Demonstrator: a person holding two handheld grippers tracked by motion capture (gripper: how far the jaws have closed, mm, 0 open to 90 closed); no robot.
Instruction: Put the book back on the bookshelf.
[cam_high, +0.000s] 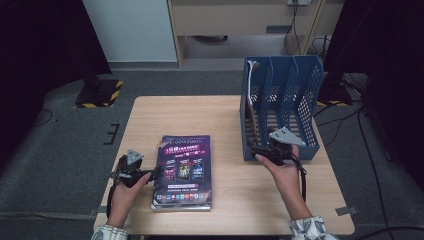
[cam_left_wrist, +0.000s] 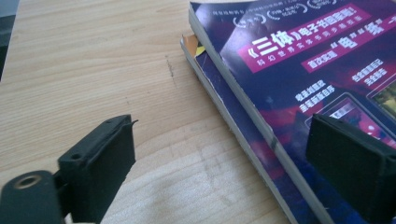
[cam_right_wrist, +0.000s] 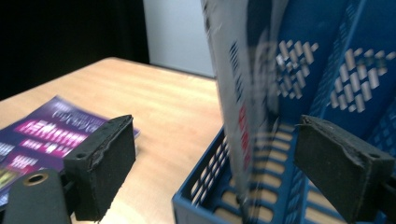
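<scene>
- Your right gripper (cam_high: 260, 150) stands released around the book (cam_right_wrist: 243, 93) upright in the rack's (cam_high: 280, 95) leftmost slot; withdraw without tipping it.
- Left gripper (cam_left_wrist: 219, 163) is open at the stacked books (cam_high: 182, 170); straddle only the top one's edge.

Purple magazines (cam_high: 183, 170) stacked flat, one (cam_high: 251, 107) upright in blue rack (cam_high: 295, 100)

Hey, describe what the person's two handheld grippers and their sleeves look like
Both the left gripper and the right gripper are black, each topped by a grey three-cornered plate and trailing a black cable. Their jaws end in blocky black pads. The person wears light patterned sleeves.
</scene>
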